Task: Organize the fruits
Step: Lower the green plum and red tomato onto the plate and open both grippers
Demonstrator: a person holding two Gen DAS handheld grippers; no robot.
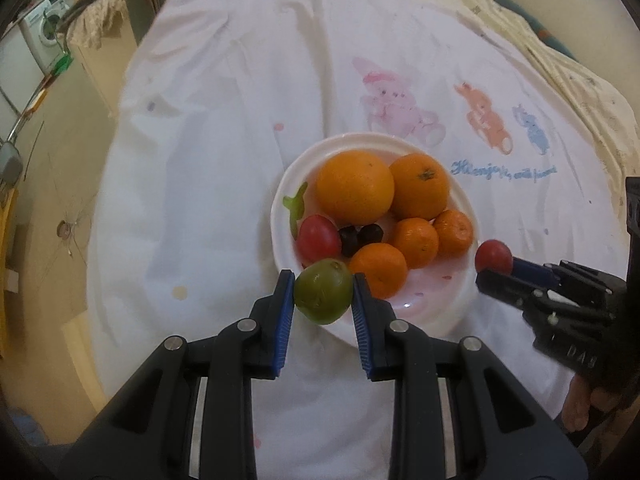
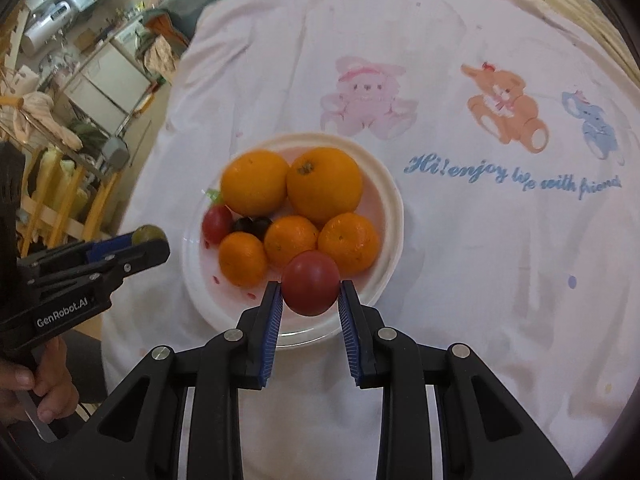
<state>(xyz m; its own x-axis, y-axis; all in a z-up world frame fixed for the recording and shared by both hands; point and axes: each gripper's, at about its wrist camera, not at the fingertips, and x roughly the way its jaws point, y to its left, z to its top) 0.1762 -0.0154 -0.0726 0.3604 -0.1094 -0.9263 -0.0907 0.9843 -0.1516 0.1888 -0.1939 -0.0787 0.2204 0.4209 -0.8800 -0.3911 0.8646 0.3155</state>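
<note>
A white plate lies on a white cloth with cartoon bears. It holds two big oranges, three small mandarins, a red tomato and two dark grapes. My left gripper is shut on a green fruit over the plate's near-left rim. My right gripper is shut on a red tomato above the plate's near edge.
The printed cloth covers a round table, and its edge drops off at the left. A washing machine and cluttered shelves stand beyond. A hand holds the left gripper's handle.
</note>
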